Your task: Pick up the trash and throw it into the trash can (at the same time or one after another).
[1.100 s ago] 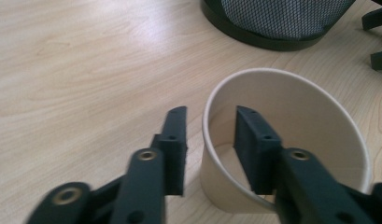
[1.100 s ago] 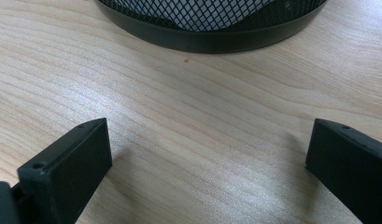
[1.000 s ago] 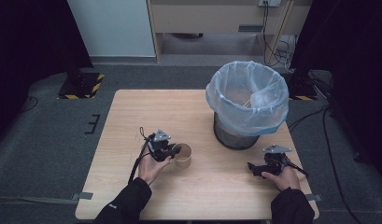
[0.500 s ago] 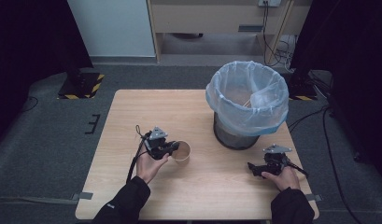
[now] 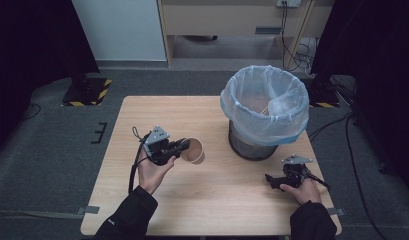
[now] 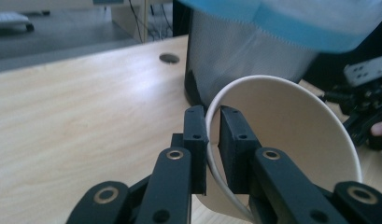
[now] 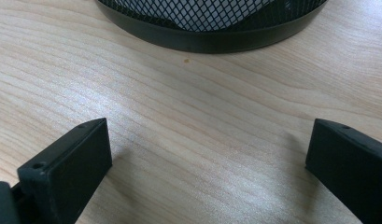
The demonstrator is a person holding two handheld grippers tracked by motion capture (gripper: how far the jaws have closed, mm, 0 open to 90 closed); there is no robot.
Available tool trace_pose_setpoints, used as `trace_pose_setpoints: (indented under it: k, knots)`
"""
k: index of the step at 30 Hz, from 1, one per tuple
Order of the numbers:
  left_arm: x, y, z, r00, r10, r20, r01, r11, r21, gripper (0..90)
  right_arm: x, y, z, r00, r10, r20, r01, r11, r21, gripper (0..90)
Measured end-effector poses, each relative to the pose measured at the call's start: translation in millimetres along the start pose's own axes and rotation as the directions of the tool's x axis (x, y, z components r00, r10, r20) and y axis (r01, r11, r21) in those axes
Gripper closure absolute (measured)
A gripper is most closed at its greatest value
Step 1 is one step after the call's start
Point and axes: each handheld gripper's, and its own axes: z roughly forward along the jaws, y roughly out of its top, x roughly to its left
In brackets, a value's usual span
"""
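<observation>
Left gripper (image 6: 214, 140) clamped on the wall of the tan paper cup (image 5: 193, 150) — cup tipped, probably lifted off the light wooden table (image 5: 222, 200), left of the black mesh bin with blue liner (image 5: 264, 112). Binning not yet done — right gripper (image 7: 207, 158) jaws apart, idle.

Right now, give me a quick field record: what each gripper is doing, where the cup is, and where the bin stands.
left gripper: shut on the paper cup's rim, one jaw inside, one outside
paper cup: tipped on its side, mouth toward the bin
right gripper: open, nothing between the jaws, low over the table
waste bin: black mesh, blue liner, upright at the table's far right
table: light wood
</observation>
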Motion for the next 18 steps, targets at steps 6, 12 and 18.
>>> trace_pose_setpoints:
  k: [6, 12, 18]
  knots:
    - [-4.4, 12.8, -10.7, 0.9998, 0.021, -0.003, -0.022, 0.9976, -0.066, 81.0, 0.0, 0.0, 0.0, 1.0000, 0.000, 0.000, 0.000, 1.000, 0.000, 0.5]
    - [-11.9, 33.0, -19.2, 0.9993, 0.036, 0.008, -0.035, 0.9887, -0.146, 81.0, 0.0, 0.0, 0.0, 1.0000, 0.000, 0.000, 0.000, 1.000, 0.000, 0.5]
    - [-18.6, 60.5, -28.3, 0.9987, 0.051, 0.007, -0.048, 0.9727, -0.227, 81.0, 0.0, 0.0, 0.0, 1.0000, 0.000, 0.000, 0.000, 1.000, 0.000, 0.5]
